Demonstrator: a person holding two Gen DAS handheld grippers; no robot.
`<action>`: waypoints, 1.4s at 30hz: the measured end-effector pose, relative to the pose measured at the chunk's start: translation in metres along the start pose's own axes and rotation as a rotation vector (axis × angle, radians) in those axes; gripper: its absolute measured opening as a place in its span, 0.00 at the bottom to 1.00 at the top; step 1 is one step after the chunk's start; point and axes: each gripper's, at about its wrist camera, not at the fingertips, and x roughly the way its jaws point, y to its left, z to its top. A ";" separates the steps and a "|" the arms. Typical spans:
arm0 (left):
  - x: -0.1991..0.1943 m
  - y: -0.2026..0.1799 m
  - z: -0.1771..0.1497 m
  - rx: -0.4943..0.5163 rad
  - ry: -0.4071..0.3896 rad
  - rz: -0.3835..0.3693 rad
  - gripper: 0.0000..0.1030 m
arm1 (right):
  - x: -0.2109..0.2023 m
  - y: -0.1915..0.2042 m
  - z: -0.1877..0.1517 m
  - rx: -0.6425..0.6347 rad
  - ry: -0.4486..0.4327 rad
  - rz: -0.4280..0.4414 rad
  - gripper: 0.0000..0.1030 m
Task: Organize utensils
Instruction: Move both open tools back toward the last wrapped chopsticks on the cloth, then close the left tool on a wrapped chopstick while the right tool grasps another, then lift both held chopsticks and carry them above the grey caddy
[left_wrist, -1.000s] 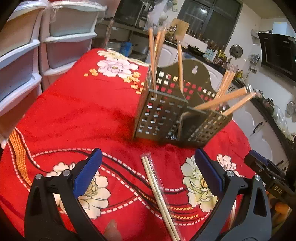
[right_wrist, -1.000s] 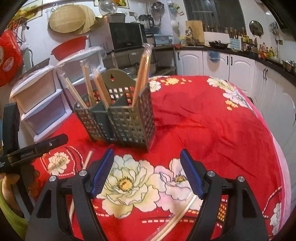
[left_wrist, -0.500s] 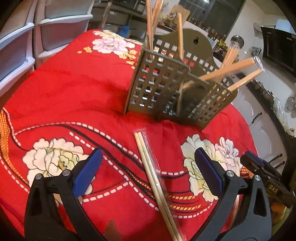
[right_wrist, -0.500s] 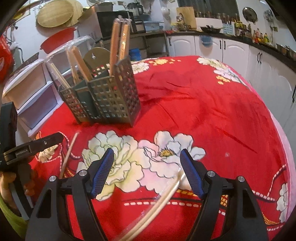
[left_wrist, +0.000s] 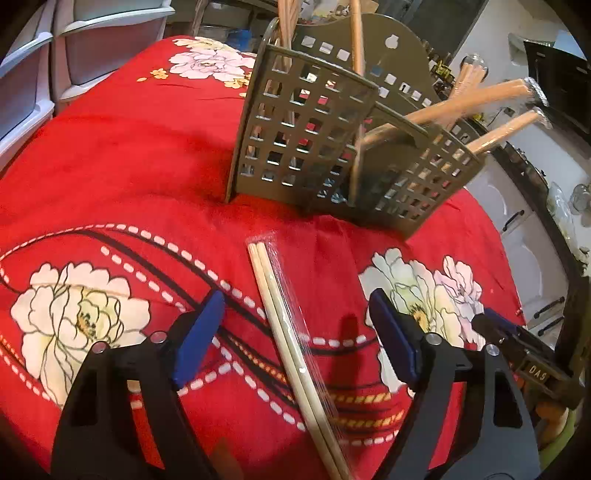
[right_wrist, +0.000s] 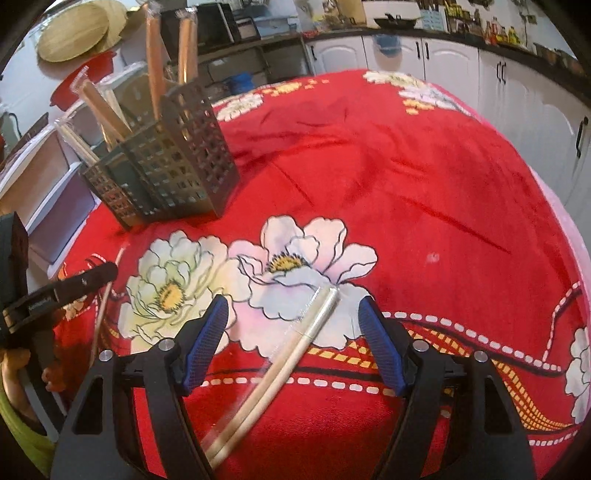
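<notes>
A: Fingers first. The left gripper (left_wrist: 295, 332) has its blue pads well apart and closing, with nothing pressed yet. A wrapped pair of chopsticks (left_wrist: 291, 339) lies on the cloth (left_wrist: 129, 155) in the gap between them.

B: And the right gripper (right_wrist: 293, 341)?

A: Same story: pads apart, narrowing, touching nothing. A second wrapped pair (right_wrist: 295, 350) lies between its pads, with the far tip just past them.

B: Which way do the sticks run?

A: The left pair's long axis runs almost straight out from the gripper, leaning a little to the left at the far end, so the pads would close across it. It sits closer to the middle of the gap than to either pad. The right pair runs on a slant, near end low and left, far end up and right, nearer the right pad at its tip.

B: So each hand has its own pair?

A: I'd judge so; each pair lies inside its own gripper's reach, and neither is lifted.

B: And beyond them?

A: The holder (left_wrist: 325, 147) stands farther off on the cloth, well apart from both pairs, several wrapped sticks already upright or leaning in its compartments. From the right wrist view the holder (right_wrist: 166, 166) is off to the far left.
</notes>
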 end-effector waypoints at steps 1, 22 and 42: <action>0.002 0.000 0.002 0.001 0.001 0.010 0.66 | 0.002 0.000 0.000 -0.004 0.006 -0.010 0.63; 0.011 0.019 0.034 -0.017 -0.040 0.103 0.08 | 0.014 0.014 0.013 -0.051 0.019 -0.025 0.10; -0.083 -0.001 0.060 0.037 -0.233 0.047 0.02 | -0.049 0.119 0.057 -0.289 -0.184 0.144 0.07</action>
